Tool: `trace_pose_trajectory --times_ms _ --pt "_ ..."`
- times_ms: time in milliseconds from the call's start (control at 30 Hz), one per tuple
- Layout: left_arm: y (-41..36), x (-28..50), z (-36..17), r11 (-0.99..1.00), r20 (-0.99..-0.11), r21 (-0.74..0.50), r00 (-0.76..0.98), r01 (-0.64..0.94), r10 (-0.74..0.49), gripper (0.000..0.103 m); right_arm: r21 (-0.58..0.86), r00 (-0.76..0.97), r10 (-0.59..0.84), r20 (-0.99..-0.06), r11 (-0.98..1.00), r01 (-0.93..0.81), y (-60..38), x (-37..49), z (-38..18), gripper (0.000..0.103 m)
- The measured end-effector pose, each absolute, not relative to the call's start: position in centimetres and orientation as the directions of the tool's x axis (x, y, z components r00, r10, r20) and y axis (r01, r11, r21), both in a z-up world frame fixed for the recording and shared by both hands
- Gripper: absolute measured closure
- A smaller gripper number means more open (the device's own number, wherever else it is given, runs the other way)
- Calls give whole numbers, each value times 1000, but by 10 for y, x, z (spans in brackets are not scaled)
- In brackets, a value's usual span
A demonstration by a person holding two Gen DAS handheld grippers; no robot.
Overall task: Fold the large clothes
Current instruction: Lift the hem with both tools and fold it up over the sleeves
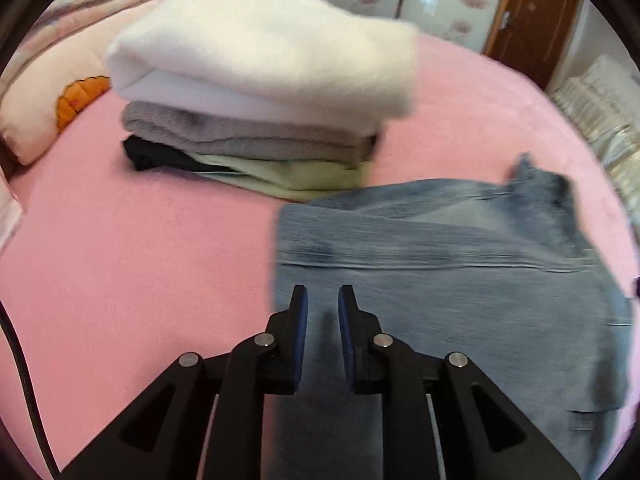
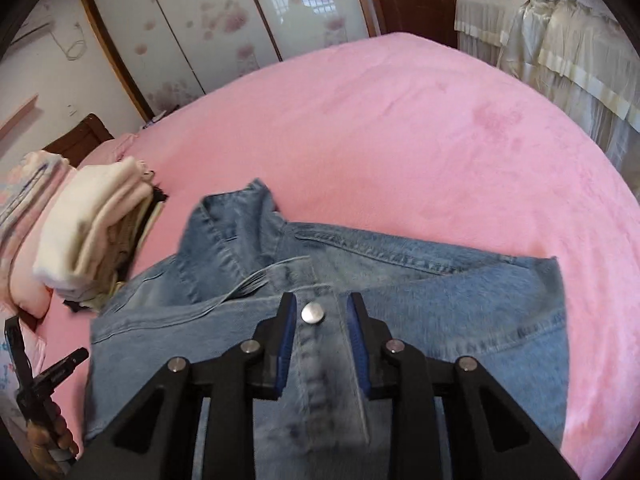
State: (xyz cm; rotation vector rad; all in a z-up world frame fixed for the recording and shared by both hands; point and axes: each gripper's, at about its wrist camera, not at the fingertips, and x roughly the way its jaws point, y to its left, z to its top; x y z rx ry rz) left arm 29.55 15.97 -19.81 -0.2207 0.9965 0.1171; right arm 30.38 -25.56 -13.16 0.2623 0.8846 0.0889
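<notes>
Right wrist view: denim jacket (image 2: 400, 280) on pink bed (image 2: 400, 120), placket running 12-to-6 between right gripper (image 2: 322, 306) fingers, apart, unclamped; left gripper (image 1: 323, 296) apart too, over jacket's 9 o'clock edge.

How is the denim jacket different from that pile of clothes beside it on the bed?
The denim jacket lies alone, spread wide and rumpled; the pile is several garments neatly folded and stacked. The jacket is blue; the pile is white, grey, black and pale green. Both rest on the pink bed.
</notes>
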Motion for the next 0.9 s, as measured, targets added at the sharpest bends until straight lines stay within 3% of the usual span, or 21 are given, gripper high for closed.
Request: trace_pose_trajectory --times_ms 200,367,467,600,633,667,733,900 --pt "87 273 -189 963 -811 -247 566 -104 -147 84 226 590 278 -758 960 -162 -161 282 -137 77" --pt "59 270 -226 976 -858 -170 508 -137 -79 83 189 531 297 -794 950 -248 -107 276 -168 77" --pt "65 269 -238 985 -856 -115 516 -129 -32 90 98 524 201 -828 971 -218 -114 275 -191 80" --pt "87 265 -243 990 -848 -47 529 -134 31 99 5 561 36 -827 998 -56 -177 271 -200 80" --pt "94 264 -245 991 -847 -45 530 -129 30 101 59 552 75 -831 997 -46 -197 270 -203 96" --pt "97 263 -245 991 -846 -41 533 -124 32 101 113 538 117 -835 993 -39 -214 269 -205 103" --pt "104 262 -247 992 -838 -19 544 -125 52 101 175 525 176 -833 983 -52 -227 267 -203 103" --pt "112 258 -253 993 -820 26 566 -112 85 102 119 533 114 -838 993 -25 -214 259 -193 100"
